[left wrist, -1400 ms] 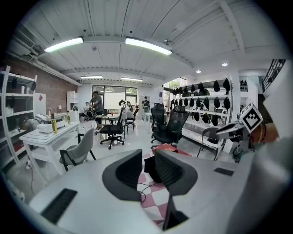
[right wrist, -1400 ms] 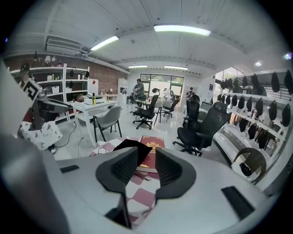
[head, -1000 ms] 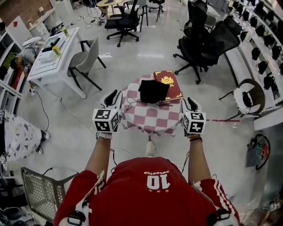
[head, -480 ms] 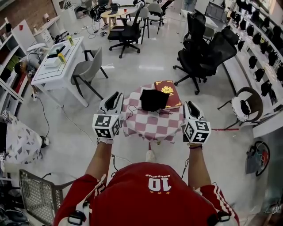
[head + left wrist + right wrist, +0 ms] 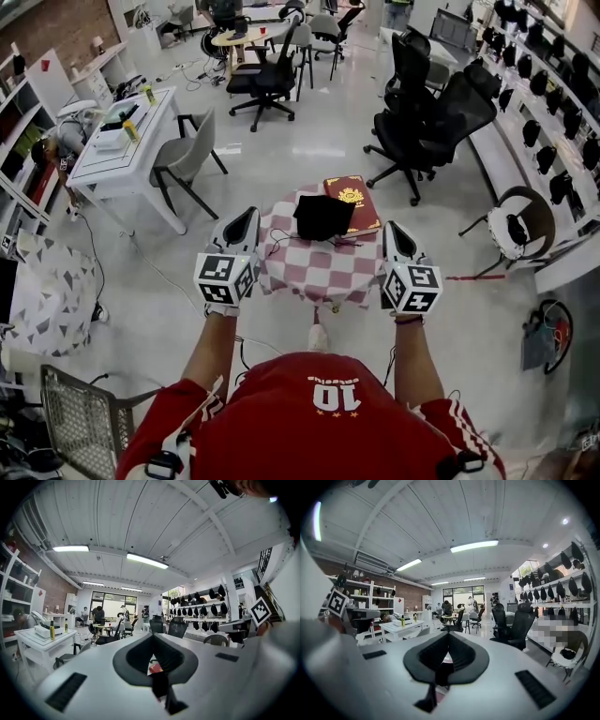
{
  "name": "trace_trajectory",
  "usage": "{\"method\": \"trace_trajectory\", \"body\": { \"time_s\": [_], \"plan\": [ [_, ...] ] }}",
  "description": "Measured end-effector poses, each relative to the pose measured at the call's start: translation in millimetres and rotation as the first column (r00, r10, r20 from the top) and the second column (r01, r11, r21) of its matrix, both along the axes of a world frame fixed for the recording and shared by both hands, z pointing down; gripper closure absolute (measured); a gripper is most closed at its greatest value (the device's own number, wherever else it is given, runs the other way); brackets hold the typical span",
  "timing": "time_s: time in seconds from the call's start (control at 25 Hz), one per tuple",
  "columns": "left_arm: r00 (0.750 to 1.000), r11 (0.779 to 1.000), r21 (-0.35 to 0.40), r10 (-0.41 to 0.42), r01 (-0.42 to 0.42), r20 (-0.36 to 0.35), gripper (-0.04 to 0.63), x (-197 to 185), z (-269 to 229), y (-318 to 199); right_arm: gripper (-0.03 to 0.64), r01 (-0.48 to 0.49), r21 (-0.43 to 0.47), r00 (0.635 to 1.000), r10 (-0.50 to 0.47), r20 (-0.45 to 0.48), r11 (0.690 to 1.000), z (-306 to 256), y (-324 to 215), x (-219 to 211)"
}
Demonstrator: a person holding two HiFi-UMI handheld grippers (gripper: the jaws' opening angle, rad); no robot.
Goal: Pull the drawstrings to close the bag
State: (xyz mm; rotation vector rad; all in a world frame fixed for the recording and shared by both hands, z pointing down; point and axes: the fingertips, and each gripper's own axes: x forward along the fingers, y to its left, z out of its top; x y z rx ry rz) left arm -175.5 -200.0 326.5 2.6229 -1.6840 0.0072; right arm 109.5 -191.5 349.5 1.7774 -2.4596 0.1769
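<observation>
A black drawstring bag (image 5: 323, 215) lies on a red book (image 5: 357, 191) at the far side of a small table with a red-and-white checked cloth (image 5: 319, 267). Thin black drawstrings (image 5: 279, 228) trail from the bag onto the cloth on both sides. My left gripper (image 5: 246, 217) hovers off the table's left edge and my right gripper (image 5: 390, 231) off its right edge, both short of the bag. Each has just been closing and is now shut, with nothing between the jaws. The left gripper (image 5: 152, 635) and the right gripper (image 5: 448, 634) point level across the room.
A white desk (image 5: 120, 141) and a grey chair (image 5: 184, 145) stand to the left. Black office chairs (image 5: 424, 112) stand behind and to the right of the table. A wire basket (image 5: 80, 412) sits at the lower left, and cables run over the floor.
Both grippers have risen beside the table and their jaws have gone from open to shut, empty. The bag and strings lie as before.
</observation>
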Motion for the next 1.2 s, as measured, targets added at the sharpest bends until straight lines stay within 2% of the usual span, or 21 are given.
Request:
{"method": "trace_trajectory", "body": {
  "time_s": [0.28,0.64,0.92,1.2],
  "plan": [
    [1.000,1.000,0.006,0.025,-0.025,-0.015,0.588,13.2,-10.3,11.5,0.603,-0.027,0.025,0.999,0.028,-0.034,0.999,-19.7,16.0,4.5],
    [0.998,0.998,0.034,0.056,-0.056,-0.008,0.588,6.1,26.8,-14.2,0.603,-0.047,0.045,0.998,0.049,-0.036,0.998,19.5,-0.8,-6.9],
    [0.999,0.999,0.015,0.040,-0.040,-0.009,0.588,14.4,-6.4,7.9,0.603,-0.035,0.043,0.999,0.036,-0.034,0.998,-15.8,20.5,2.4],
    [0.999,1.000,0.005,0.025,-0.025,-0.031,0.588,9.7,-5.2,11.5,0.603,-0.024,0.045,0.999,0.026,-0.041,0.999,-16.7,24.0,0.1]
  ]
}}
